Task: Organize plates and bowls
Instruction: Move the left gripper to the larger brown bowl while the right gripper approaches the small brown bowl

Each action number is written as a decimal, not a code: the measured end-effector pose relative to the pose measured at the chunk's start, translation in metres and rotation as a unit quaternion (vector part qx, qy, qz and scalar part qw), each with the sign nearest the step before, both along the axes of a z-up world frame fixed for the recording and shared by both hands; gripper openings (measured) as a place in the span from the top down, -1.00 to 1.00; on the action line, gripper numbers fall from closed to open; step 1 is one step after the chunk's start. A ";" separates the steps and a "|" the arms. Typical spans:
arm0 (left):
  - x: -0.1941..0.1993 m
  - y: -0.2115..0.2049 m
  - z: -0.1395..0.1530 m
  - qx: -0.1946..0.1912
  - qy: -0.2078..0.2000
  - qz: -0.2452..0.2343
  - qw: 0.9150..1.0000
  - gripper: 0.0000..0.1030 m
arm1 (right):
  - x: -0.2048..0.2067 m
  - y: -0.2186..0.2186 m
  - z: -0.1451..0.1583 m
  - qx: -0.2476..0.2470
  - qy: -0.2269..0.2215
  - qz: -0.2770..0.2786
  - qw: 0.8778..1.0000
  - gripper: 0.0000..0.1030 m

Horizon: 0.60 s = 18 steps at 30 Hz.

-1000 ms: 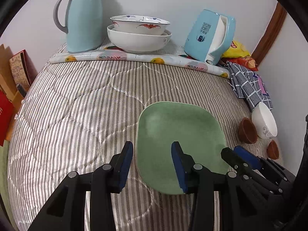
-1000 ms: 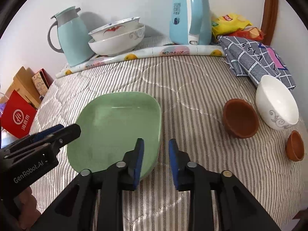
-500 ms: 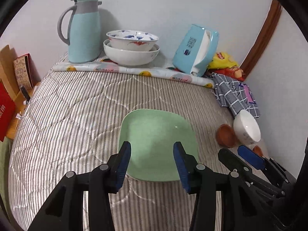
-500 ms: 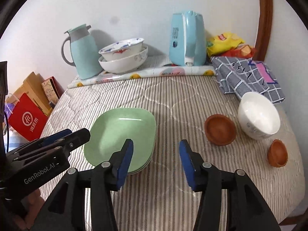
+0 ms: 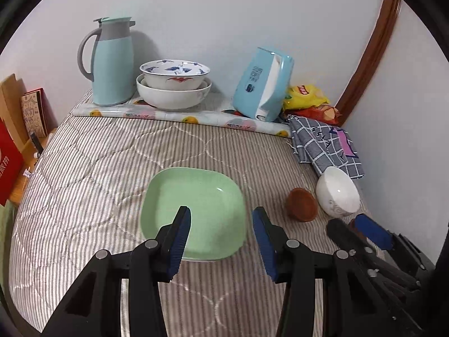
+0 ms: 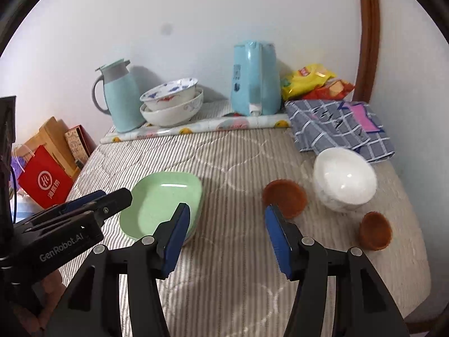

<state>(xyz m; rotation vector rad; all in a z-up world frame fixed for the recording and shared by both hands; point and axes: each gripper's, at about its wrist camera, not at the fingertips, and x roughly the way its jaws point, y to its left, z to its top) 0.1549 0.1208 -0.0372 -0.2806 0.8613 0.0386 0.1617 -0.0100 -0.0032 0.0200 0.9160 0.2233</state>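
Observation:
A green square plate (image 5: 196, 210) lies on the striped quilt, also in the right wrist view (image 6: 162, 202). My left gripper (image 5: 221, 241) is open and empty, above the plate's near edge. My right gripper (image 6: 227, 236) is open and empty, right of the plate. A white bowl (image 6: 343, 178), a larger brown bowl (image 6: 284, 198) and a small brown bowl (image 6: 374, 230) sit at the right; the white bowl (image 5: 336, 191) and larger brown bowl (image 5: 301, 203) show in the left wrist view too. Two stacked patterned bowls (image 5: 174, 84) stand at the back.
At the back stand a teal thermos (image 5: 112, 61) and a blue kettle (image 5: 263, 81), with snack bags (image 6: 314, 81) and a checked cloth (image 6: 339, 126) at the right. Red bag and boxes (image 6: 47, 179) stand off the left edge. The wall is behind.
Both grippers have pulled back and risen from the green plate. The right gripper's jaws have opened wider. The plate stays on the quilt.

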 end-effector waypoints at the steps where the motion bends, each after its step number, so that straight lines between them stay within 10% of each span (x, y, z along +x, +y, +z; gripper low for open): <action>1: 0.000 -0.003 0.002 -0.003 -0.003 -0.001 1.000 0.15 | -0.001 -0.004 0.003 0.000 -0.002 -0.002 1.000 -0.08; 18: 0.021 -0.073 0.003 -0.006 0.000 -0.041 0.999 0.15 | -0.004 -0.115 0.017 -0.042 -0.016 -0.081 0.996 -0.08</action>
